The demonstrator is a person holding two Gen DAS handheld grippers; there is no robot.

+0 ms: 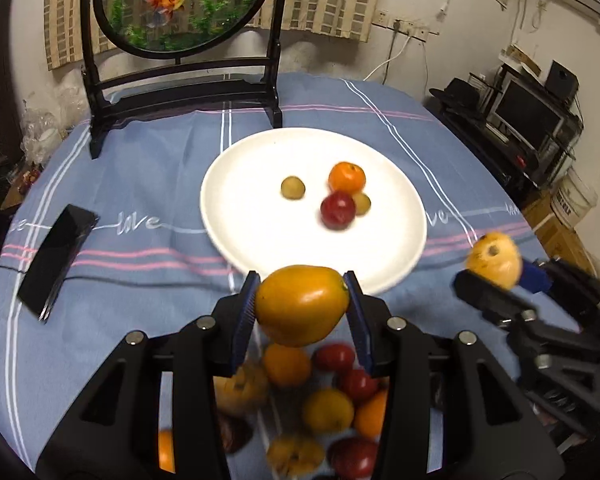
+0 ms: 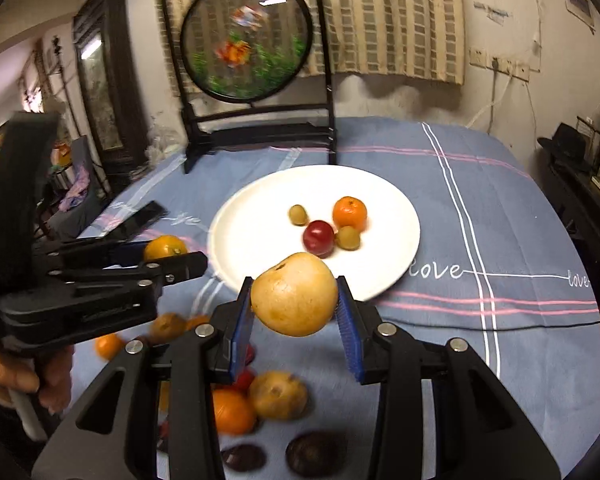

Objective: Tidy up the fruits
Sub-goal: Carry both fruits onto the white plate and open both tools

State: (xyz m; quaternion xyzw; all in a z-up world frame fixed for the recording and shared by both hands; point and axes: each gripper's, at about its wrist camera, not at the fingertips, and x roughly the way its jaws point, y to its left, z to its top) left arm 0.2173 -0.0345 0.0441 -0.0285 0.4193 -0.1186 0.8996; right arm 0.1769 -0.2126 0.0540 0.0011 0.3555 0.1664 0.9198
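Note:
My left gripper [image 1: 302, 306] is shut on a smooth orange-yellow fruit [image 1: 302, 304], held above the table near the front rim of the white plate [image 1: 236, 216]. My right gripper [image 2: 296, 300] is shut on a tan speckled pear [image 2: 295, 294], also just short of the white plate [image 2: 252, 216]. On the plate lie an orange [image 1: 347, 177], a red fruit [image 1: 338, 209] and two small green-brown fruits [image 1: 293, 187]. A pile of loose fruit [image 1: 328, 408] lies on the cloth below both grippers. Each gripper shows in the other's view: right gripper [image 1: 496, 276], left gripper [image 2: 168, 256].
A dark phone [image 1: 58, 256] lies on the blue striped tablecloth [image 1: 140, 184] at the left. A round goldfish screen on a black stand [image 1: 180, 40] stands behind the plate. A hand [image 2: 28, 380] holds the left gripper's handle. Shelves and a monitor [image 1: 528, 116] stand off the table's right side.

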